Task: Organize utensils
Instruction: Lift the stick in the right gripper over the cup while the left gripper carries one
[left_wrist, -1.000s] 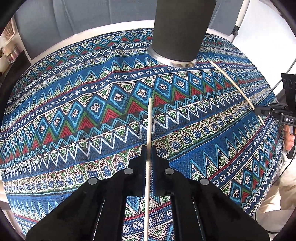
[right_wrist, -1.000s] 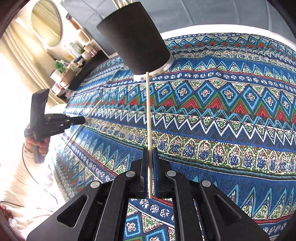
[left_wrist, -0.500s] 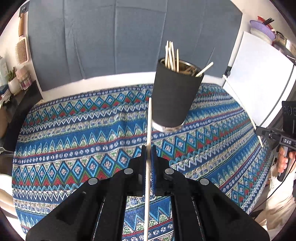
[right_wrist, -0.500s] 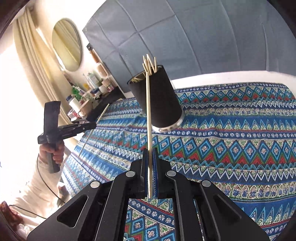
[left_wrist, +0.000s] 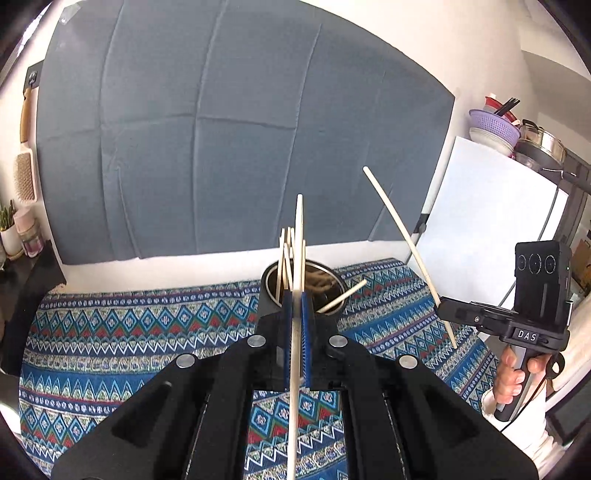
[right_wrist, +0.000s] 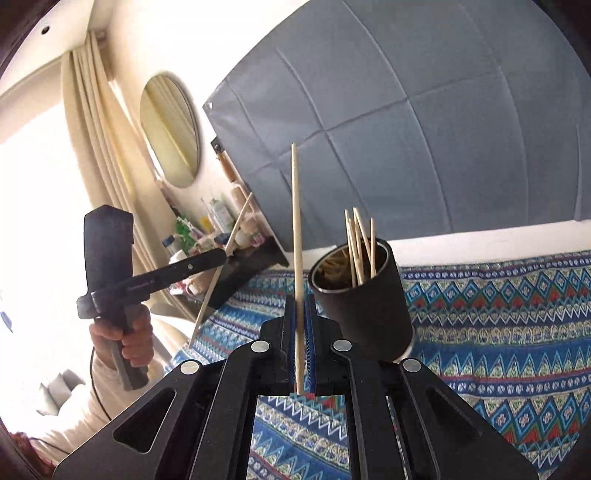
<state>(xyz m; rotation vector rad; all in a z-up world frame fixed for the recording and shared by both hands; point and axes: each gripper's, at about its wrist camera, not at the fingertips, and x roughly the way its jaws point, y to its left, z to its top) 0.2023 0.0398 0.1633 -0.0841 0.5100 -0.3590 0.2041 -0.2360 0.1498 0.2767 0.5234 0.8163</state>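
Left wrist view: the left hand-held gripper (left_wrist: 295, 332) is pressed together on a pale wooden chopstick (left_wrist: 295, 369), which runs straight up the middle of the frame, its long axis in line with the fingers. The landmark is the black utensil cup (left_wrist: 304, 291), standing on the patterned tabletop (left_wrist: 110, 332) directly beyond the pinching pads. The held stick's upper end rises above the cup's rim and crosses in front of the bundle of sticks (left_wrist: 286, 258) already standing inside; one more stick (left_wrist: 343, 295) leans out over the cup's right rim. To the right of the cup, the right hand-held gripper (left_wrist: 441, 308) pinches a second chopstick (left_wrist: 406, 251), tilted up and to the left, its top end leaning towards the cup.

Right wrist view: the right hand-held gripper (right_wrist: 301, 332) is clamped on its chopstick (right_wrist: 296, 258), nearly upright in the frame. The utensil cup (right_wrist: 369, 302) sits just right of the fingertips and a little beyond them, its open mouth facing up with sticks (right_wrist: 358, 243) fanning out. The left hand-held gripper (right_wrist: 223, 254) shows well left of the cup, its chopstick (right_wrist: 221, 266) slanted.

Both sticks look raised above the rim. My reading: the left one is better lined up with the cup's mouth and seems nearer, so it needs mainly a tip downward, whereas the right one must shift sideways towards the cup first.
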